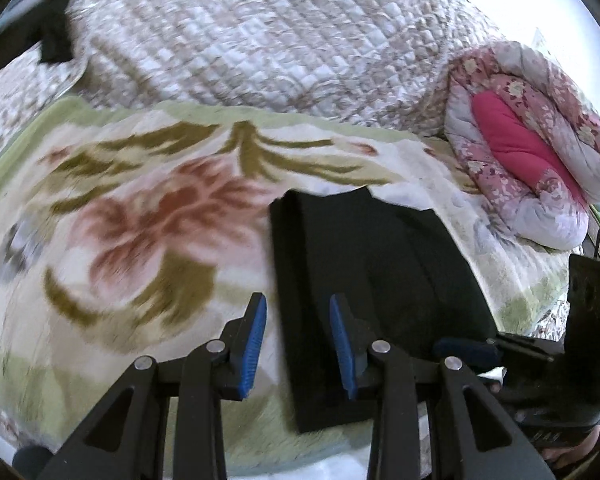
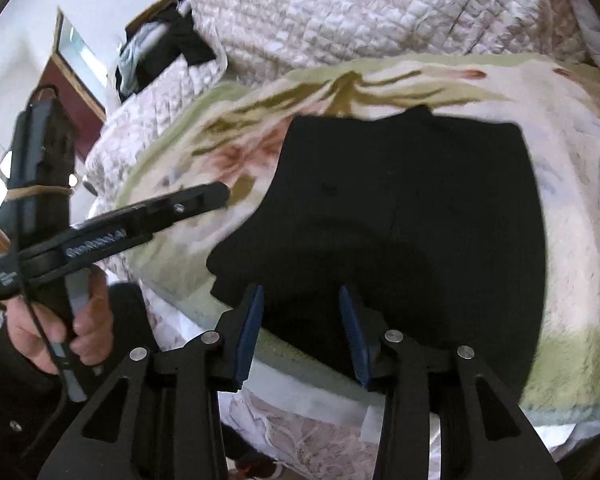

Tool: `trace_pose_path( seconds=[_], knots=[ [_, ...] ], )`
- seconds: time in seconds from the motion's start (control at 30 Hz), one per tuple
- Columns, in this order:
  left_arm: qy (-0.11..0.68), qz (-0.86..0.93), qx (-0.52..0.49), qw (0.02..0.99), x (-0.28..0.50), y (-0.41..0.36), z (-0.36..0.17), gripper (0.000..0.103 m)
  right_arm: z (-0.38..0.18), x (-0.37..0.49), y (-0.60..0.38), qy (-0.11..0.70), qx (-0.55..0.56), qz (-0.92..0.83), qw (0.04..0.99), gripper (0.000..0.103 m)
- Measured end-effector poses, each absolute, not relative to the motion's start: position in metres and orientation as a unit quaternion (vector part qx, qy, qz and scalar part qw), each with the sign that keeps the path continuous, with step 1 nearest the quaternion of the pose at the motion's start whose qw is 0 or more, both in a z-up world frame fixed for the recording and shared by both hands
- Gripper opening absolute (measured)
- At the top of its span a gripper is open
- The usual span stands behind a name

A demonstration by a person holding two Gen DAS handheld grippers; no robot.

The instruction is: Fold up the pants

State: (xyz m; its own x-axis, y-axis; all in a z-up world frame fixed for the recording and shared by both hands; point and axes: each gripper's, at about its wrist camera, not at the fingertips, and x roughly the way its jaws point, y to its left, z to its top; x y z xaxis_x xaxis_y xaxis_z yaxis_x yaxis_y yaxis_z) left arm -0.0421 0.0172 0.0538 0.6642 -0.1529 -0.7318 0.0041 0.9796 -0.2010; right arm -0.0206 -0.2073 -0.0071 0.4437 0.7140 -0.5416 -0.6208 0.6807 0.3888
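On the blanket (image 1: pixel 148 216) lie folded pants (image 2: pixel 412 216) (black); both grippers' jaws spread.

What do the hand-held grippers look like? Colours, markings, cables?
Both alike: the left hand-held gripper and right hand-held gripper have black linkage arms, silver pivot pins and ribbed blue pads. The right view shows the left unit's white lettering, black cable, and a rubber-banded black box.

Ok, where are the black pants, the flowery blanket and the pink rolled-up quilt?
black pants (image 2: pixel 420 208), right wrist view, middle of the folded cloth.
flowery blanket (image 1: pixel 140 220), left wrist view, red flower print.
pink rolled-up quilt (image 1: pixel 512 136), left wrist view, bright pink lining.
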Motion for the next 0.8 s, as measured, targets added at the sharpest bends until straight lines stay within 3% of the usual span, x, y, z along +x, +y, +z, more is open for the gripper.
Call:
trace_pose_path(
  seconds=[0.2,0.37,0.5,0.57,0.6,0.8],
  knots=[
    [0.399,-0.065,-0.068,0.912,-0.001,-0.006,0.059,0.035,0.007,0.029,-0.244,0.335,0.096,0.327,0.879,0.041],
    [0.399,-0.065,-0.056,0.913,0.035,-0.017,0.049,0.035,0.018,0.061,-0.233,0.316,0.051,0.304,0.897,0.041],
    [0.413,-0.056,-0.064,0.907,0.048,-0.008,0.029,0.038,0.008,0.092,-0.221,0.327,0.011,0.272,0.905,0.029],
    [0.409,-0.05,-0.065,0.909,0.046,-0.001,0.02,0.038,-0.004,0.102,-0.227,0.335,0.009,0.256,0.907,0.018],
    [0.405,-0.047,-0.064,0.911,0.044,-0.001,0.018,0.038,-0.008,0.106,-0.23,0.332,0.015,0.248,0.91,0.007],
    [0.381,-0.038,-0.045,0.923,0.039,-0.007,0.012,0.039,-0.015,0.106,-0.23,0.317,0.006,0.24,0.918,0.002]
  ],
)
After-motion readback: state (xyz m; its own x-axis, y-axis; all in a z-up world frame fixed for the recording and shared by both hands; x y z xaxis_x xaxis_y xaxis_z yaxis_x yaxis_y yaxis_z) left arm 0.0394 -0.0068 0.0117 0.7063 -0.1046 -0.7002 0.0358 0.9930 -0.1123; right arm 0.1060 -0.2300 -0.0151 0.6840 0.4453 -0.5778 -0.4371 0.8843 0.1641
